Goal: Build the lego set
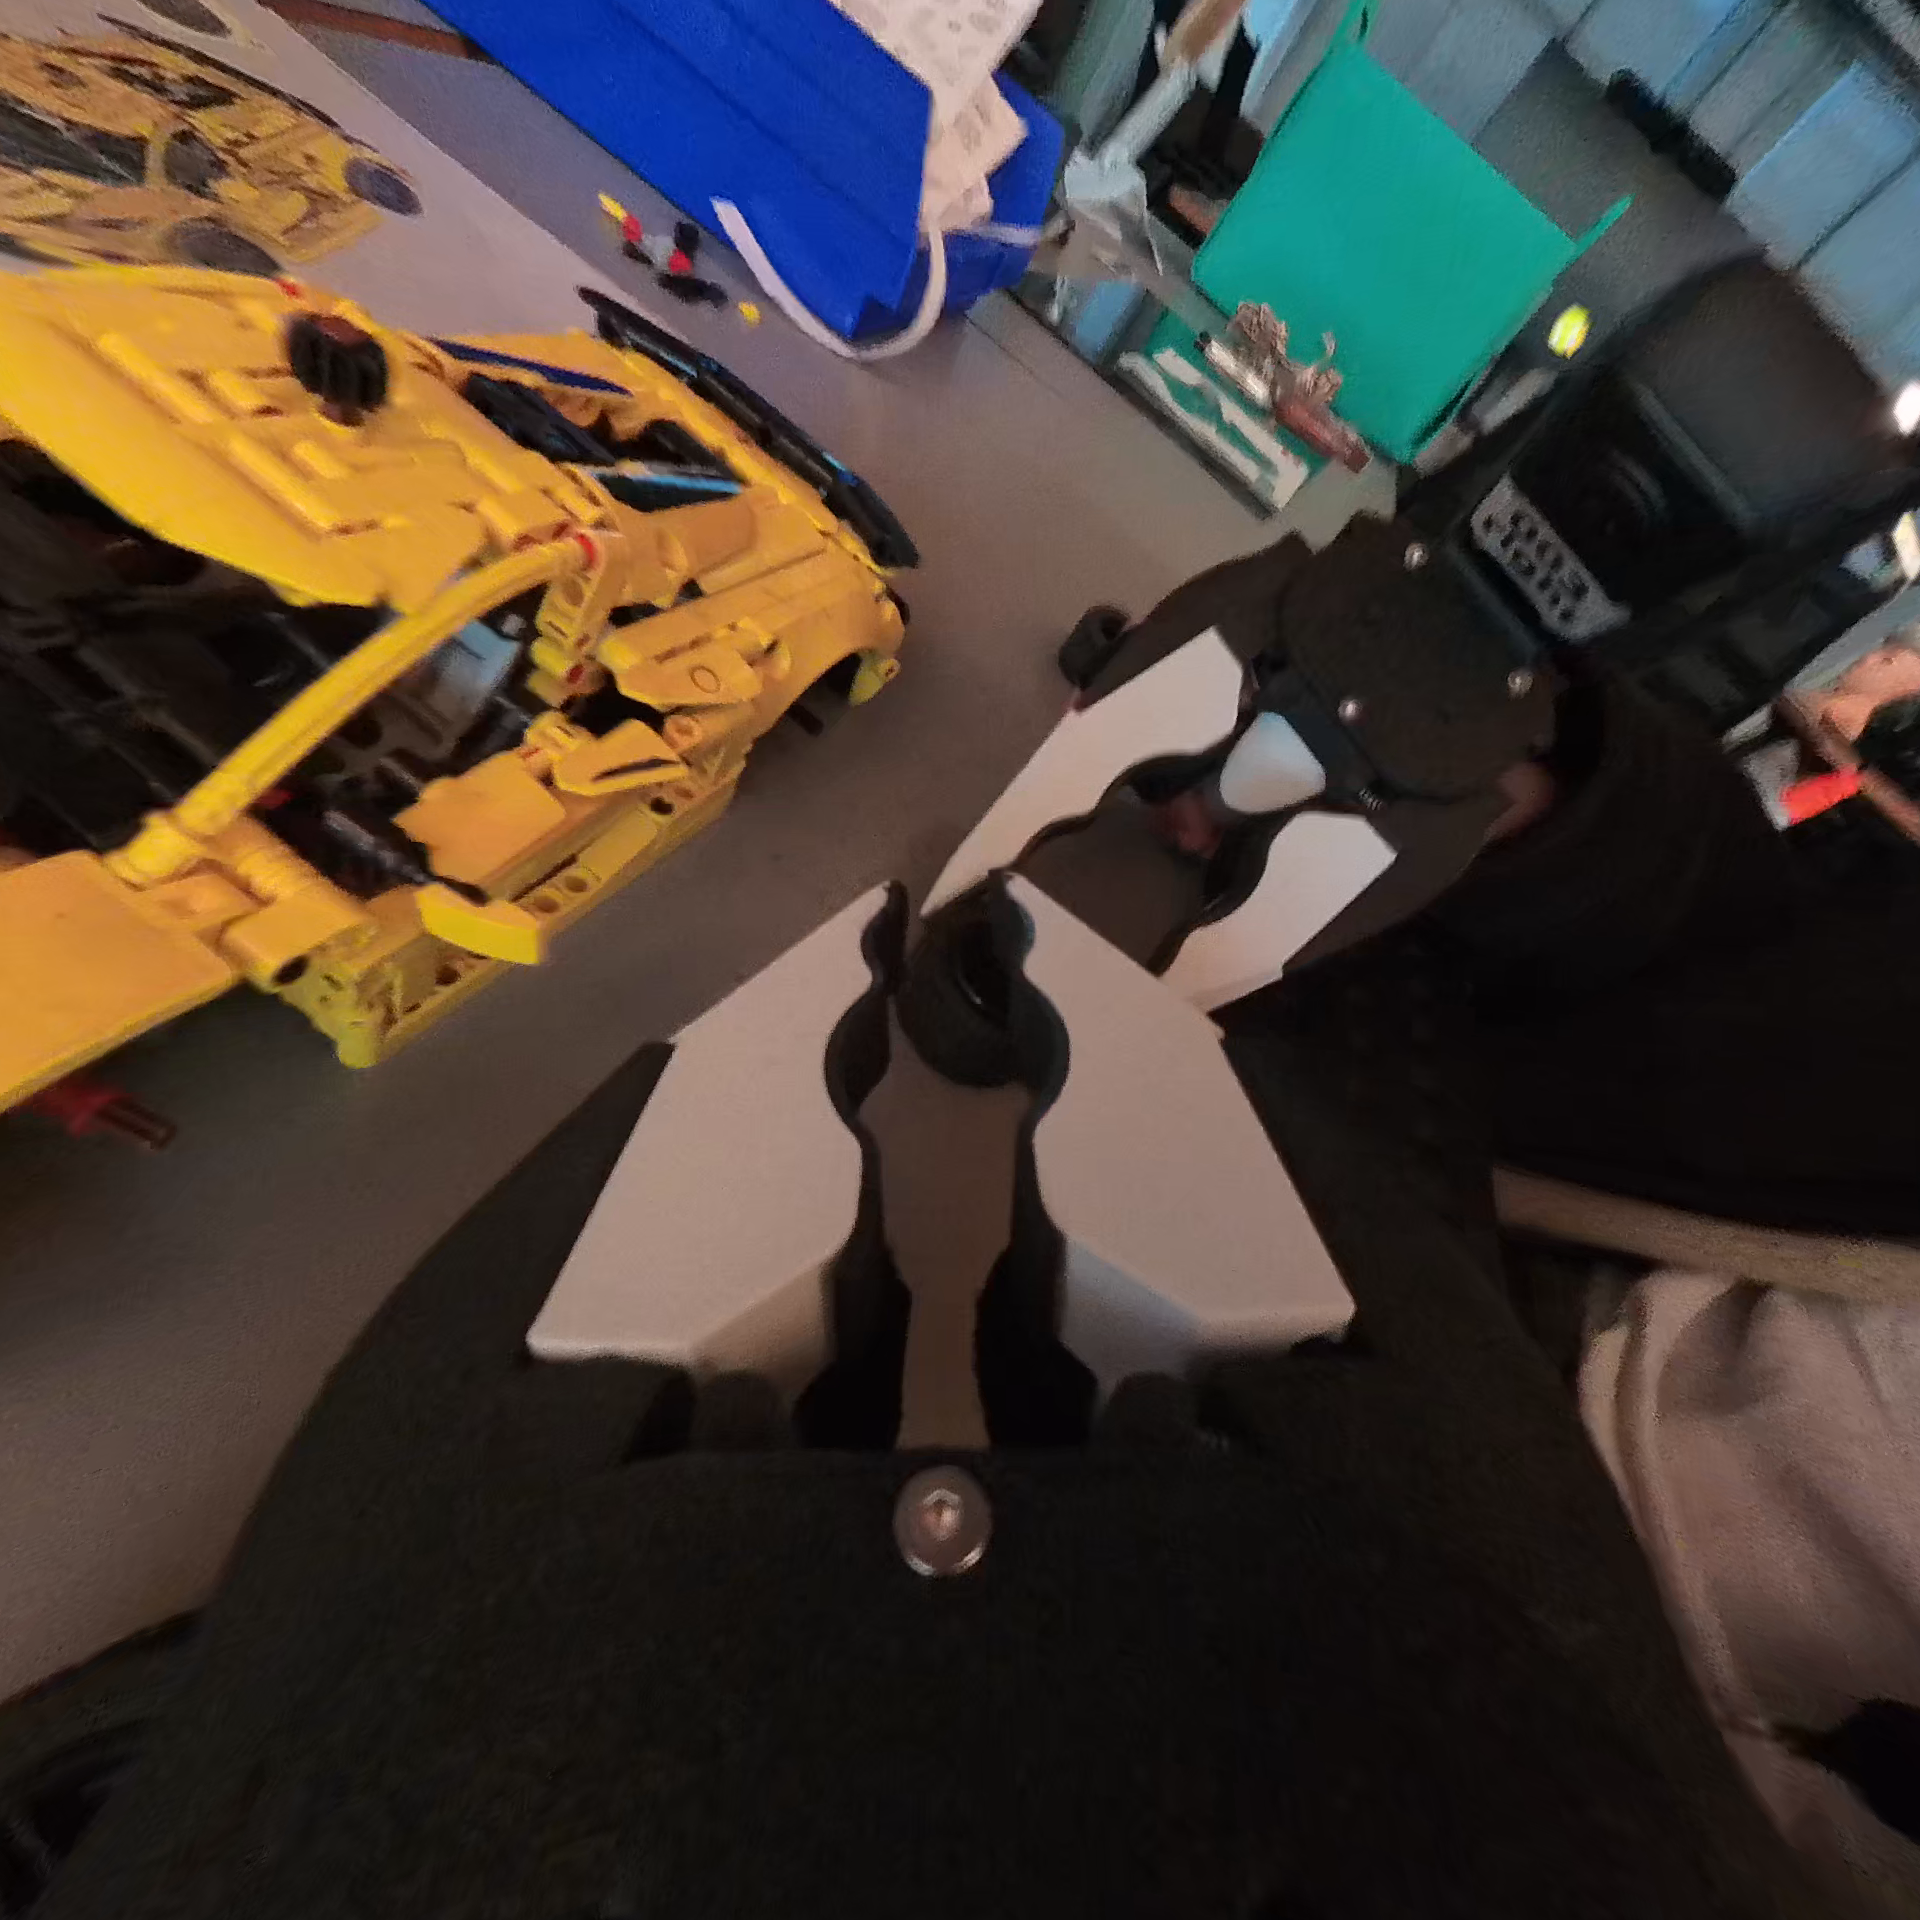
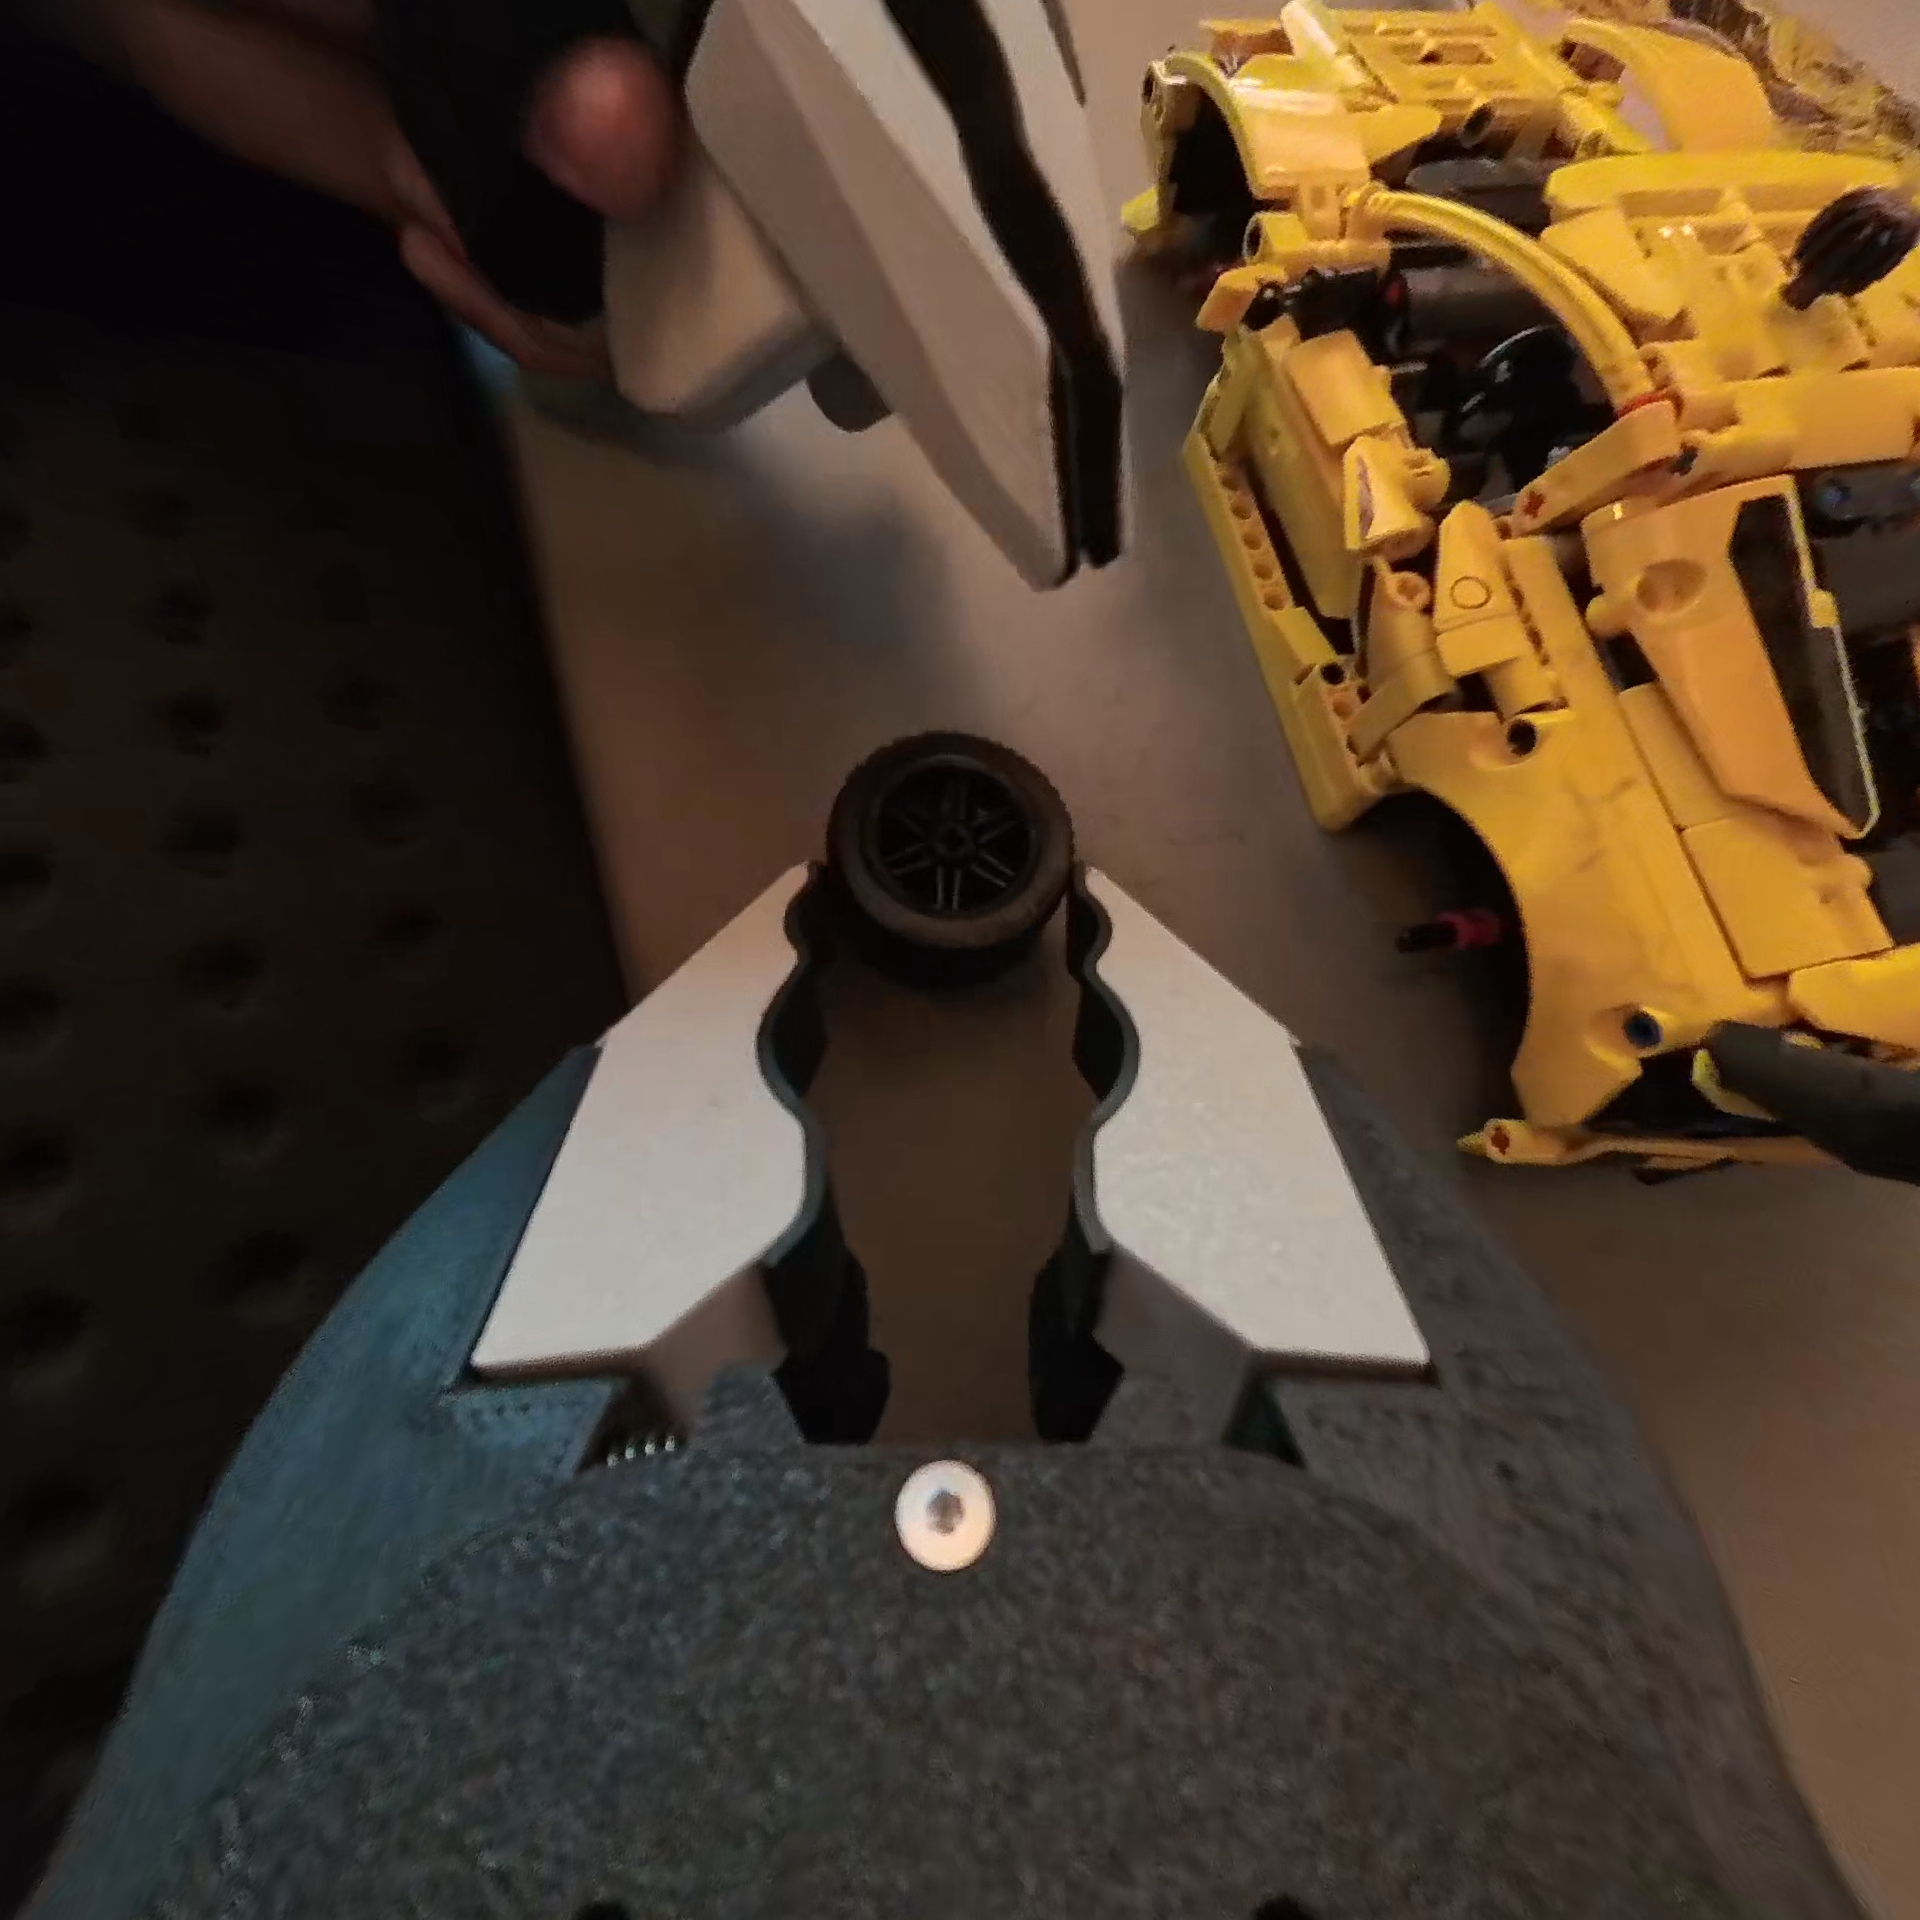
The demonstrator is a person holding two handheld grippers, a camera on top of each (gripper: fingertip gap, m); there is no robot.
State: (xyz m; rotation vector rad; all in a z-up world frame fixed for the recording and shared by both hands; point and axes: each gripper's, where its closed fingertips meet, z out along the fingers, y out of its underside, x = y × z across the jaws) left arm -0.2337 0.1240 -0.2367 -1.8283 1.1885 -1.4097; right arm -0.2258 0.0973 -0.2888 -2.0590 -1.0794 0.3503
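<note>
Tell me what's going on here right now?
A person works two grippers. The right hand-held gripper pinches a small black wheel at its fingertips, over the grey table. The left hand-held gripper looks closed nearby; whether it holds anything is unclear. The part-built yellow car sits beside them.

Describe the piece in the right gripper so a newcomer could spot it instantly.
On the grey table, beside the yellow Lego car, the right gripper points forward. Pinched between its fingertips is a small wheel: all black, a ribbed tyre around a spoked rim, unlike the yellow bodywork nearby.
</note>
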